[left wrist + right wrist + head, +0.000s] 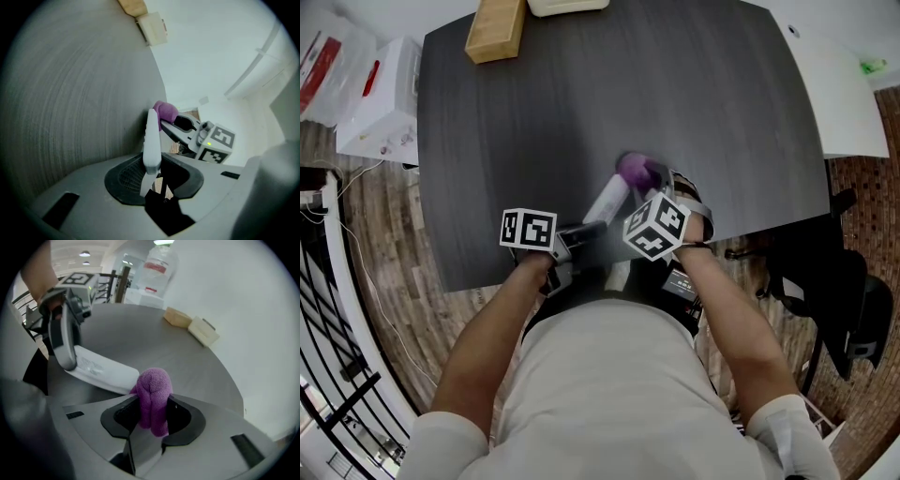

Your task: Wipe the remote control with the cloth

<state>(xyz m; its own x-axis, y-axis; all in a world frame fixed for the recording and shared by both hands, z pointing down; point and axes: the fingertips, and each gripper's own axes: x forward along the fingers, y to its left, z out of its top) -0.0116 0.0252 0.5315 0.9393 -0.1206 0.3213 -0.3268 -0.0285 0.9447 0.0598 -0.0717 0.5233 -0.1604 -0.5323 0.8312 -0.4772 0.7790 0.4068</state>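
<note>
Head view: left tool (584,229) clamps the white remote (608,198), right tool (659,180) clamps the purple cloth (632,169).

Left hand-held gripper (151,172) clamped on remote (151,136), right hand-held gripper (152,417) (tilted downward) clamped on cloth (153,389).

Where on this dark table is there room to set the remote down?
The table lies bare across its middle and right side, from the wooden block and white box at the far edge to the near edge; the left strip below the block too. Crowded at the front, where remote, purple cloth, left gripper and right gripper meet.
</note>
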